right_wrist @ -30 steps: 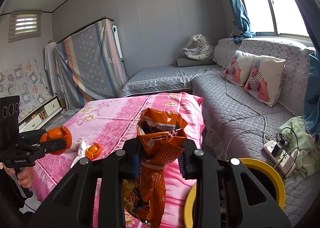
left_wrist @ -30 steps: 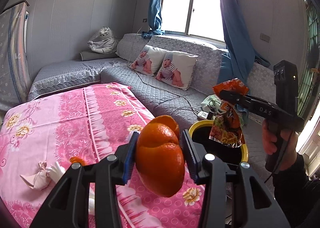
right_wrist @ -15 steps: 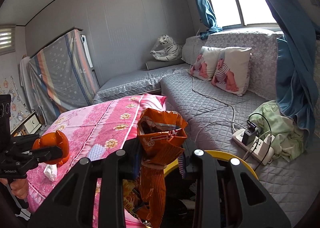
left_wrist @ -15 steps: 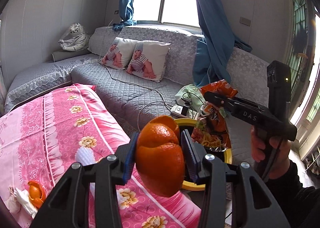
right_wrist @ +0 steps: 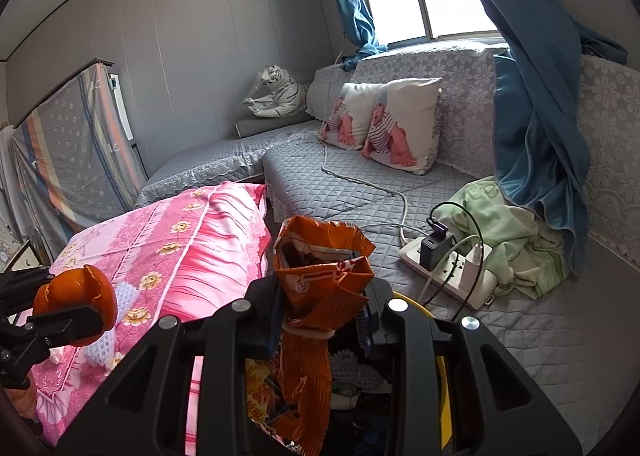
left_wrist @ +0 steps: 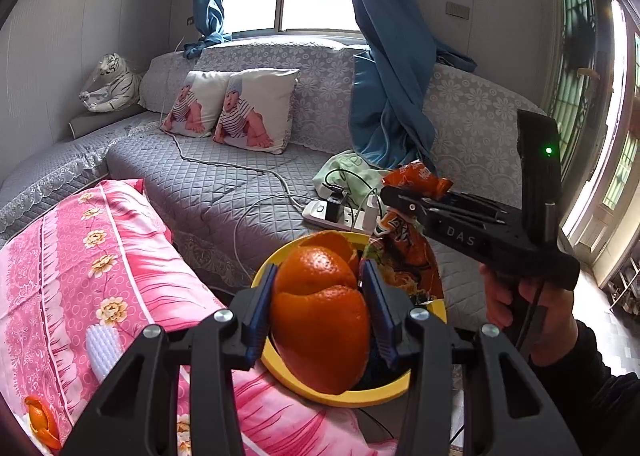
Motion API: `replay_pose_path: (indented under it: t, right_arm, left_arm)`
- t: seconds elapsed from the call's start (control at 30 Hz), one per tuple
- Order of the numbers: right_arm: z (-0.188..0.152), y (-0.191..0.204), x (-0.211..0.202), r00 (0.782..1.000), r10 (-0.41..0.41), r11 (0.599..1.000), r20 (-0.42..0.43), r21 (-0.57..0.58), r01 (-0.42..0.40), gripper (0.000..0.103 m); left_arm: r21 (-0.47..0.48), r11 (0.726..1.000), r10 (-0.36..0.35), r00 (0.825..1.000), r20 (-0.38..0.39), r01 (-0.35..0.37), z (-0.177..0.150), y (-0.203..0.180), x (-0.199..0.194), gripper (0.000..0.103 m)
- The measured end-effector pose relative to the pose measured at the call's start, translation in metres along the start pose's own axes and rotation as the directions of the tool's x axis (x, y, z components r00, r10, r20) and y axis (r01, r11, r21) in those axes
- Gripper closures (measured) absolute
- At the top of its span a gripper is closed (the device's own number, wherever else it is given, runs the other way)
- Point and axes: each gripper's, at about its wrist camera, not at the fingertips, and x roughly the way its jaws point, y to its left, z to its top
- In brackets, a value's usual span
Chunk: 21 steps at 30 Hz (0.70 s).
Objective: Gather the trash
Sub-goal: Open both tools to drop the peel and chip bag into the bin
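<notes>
My left gripper (left_wrist: 320, 310) is shut on a large orange peel (left_wrist: 320, 320) and holds it over the near rim of the yellow trash bin (left_wrist: 280, 364). My right gripper (right_wrist: 322, 314) is shut on an orange snack bag (right_wrist: 320, 280), which hangs down over the bin's opening (right_wrist: 440, 368). In the left wrist view the right gripper (left_wrist: 390, 193) and the bag (left_wrist: 404, 248) are above the bin's far side. In the right wrist view the left gripper's peel (right_wrist: 74, 302) is at the left. Another small orange peel (left_wrist: 40, 420) lies on the pink bedspread.
The pink flowered bedspread (left_wrist: 80, 276) lies left of the bin, with a white brush (left_wrist: 102, 348) on it. Behind the bin is a grey quilted sofa (right_wrist: 360, 199) with a power strip and cables (right_wrist: 448, 272), a green cloth (right_wrist: 516, 240), pillows and a blue curtain.
Both grippers have swung right, away from the bed and toward the sofa. The peel and the snack bag are now over the yellow bin. Both grips are unchanged.
</notes>
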Motion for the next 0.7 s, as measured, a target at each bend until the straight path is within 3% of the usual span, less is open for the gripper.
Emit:
replay_pose_path:
  t: [0.7]
  right_arm:
    - [-0.020,-0.021,0.028,0.994,-0.091,0.995,-0.064,0.032,0.094,0.075]
  left_arm:
    - [-0.033,0.999,0.014,0.998,-0.064,-0.016,-0.007,-0.007,0.051,0.062]
